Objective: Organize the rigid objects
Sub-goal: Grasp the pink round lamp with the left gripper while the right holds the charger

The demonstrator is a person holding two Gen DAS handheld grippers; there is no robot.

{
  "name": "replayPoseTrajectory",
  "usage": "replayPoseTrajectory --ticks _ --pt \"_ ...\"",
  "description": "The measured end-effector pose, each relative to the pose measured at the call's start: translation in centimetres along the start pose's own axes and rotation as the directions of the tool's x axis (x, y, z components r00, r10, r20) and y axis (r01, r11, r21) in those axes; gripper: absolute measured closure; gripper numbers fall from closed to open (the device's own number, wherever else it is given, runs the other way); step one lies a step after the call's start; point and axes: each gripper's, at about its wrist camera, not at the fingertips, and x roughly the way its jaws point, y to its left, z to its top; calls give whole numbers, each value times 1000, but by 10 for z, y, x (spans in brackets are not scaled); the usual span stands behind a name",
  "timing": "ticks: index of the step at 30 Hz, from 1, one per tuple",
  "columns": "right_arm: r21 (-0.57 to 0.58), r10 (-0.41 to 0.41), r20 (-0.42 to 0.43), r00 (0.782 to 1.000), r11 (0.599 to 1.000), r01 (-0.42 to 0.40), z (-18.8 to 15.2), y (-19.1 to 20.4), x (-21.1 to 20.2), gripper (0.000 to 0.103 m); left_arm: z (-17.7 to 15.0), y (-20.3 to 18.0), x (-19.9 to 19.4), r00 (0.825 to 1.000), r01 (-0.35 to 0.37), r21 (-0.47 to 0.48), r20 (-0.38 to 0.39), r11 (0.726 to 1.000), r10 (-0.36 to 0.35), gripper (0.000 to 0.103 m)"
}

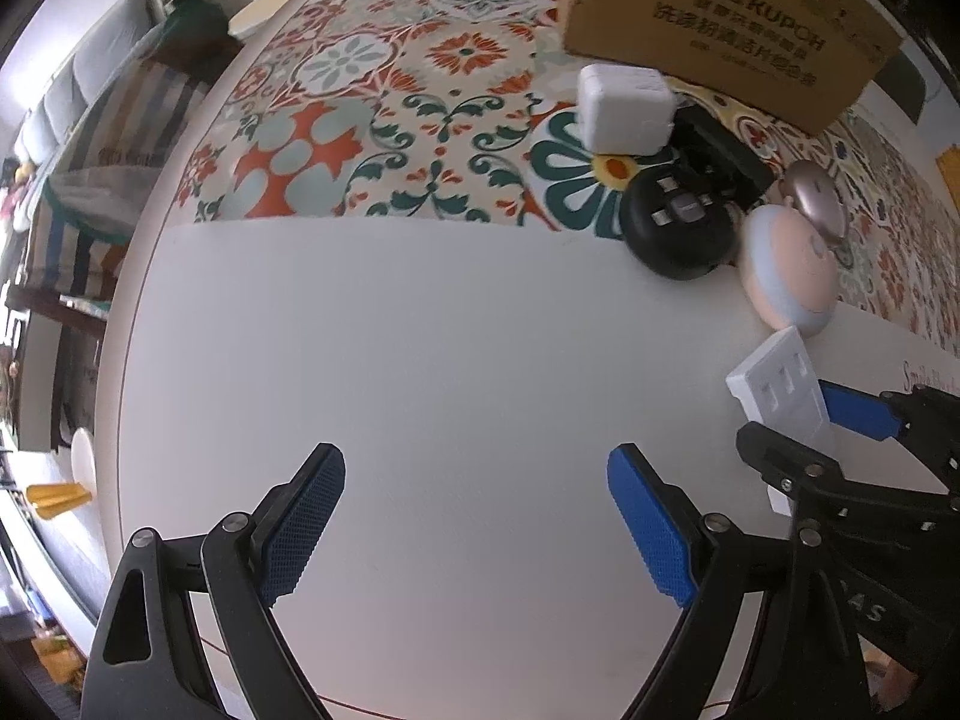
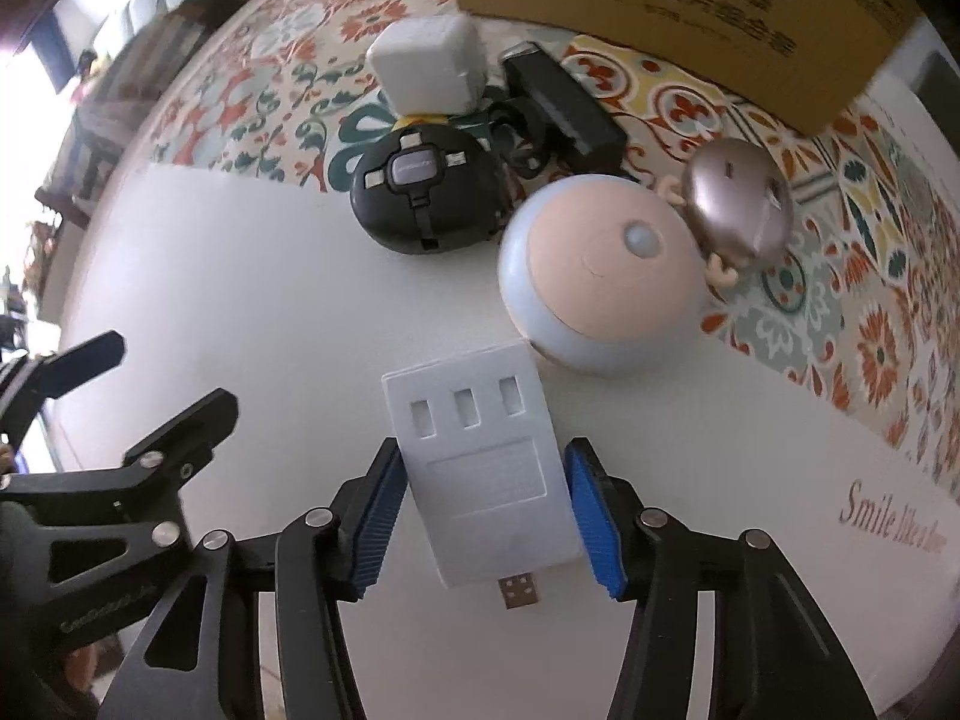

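Observation:
My right gripper (image 2: 483,474) is shut on a flat white USB hub (image 2: 480,468) with three ports and a USB plug at its near end; it also shows in the left wrist view (image 1: 780,396). Just beyond it lie a round blue-and-peach device (image 2: 600,276), a rose-gold mouse (image 2: 738,204), a round black cable adapter (image 2: 426,192), a black rectangular charger (image 2: 564,105) and a white cube charger (image 2: 432,66). My left gripper (image 1: 474,504) is open and empty over bare white table, left of the right gripper.
A cardboard box (image 2: 678,6) stands at the back on the patterned floral mat (image 2: 840,228). The white table (image 1: 420,330) curves away at the left edge. Furniture and orange items lie beyond the table at left.

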Motion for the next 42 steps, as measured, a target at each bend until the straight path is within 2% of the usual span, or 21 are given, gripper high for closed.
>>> replayPoseTrajectory --ticks 10,18,21,28,34,42 --pt "130 33 73 997 991 -42 -14 -33 -36 51 18 -36 -21 998 39 137 51 990 -46 13" --pt "289 6 132 991 956 -44 -32 -76 -61 51 36 -72 -29 989 94 267 82 959 -120 13" --pt "343 -5 146 989 938 -46 -40 -95 -67 51 39 -86 -30 986 113 315 82 942 -145 13" --pt "435 -32 161 986 900 -42 -50 -120 -69 51 52 -121 -29 975 145 451 88 881 -206 13" --pt "496 -50 172 984 867 -43 -51 -134 -66 51 68 -141 -17 977 147 521 56 841 -206 17" --pt "538 -52 169 984 842 -48 -51 -144 -61 50 73 -165 2 980 160 591 -2 791 -197 21"
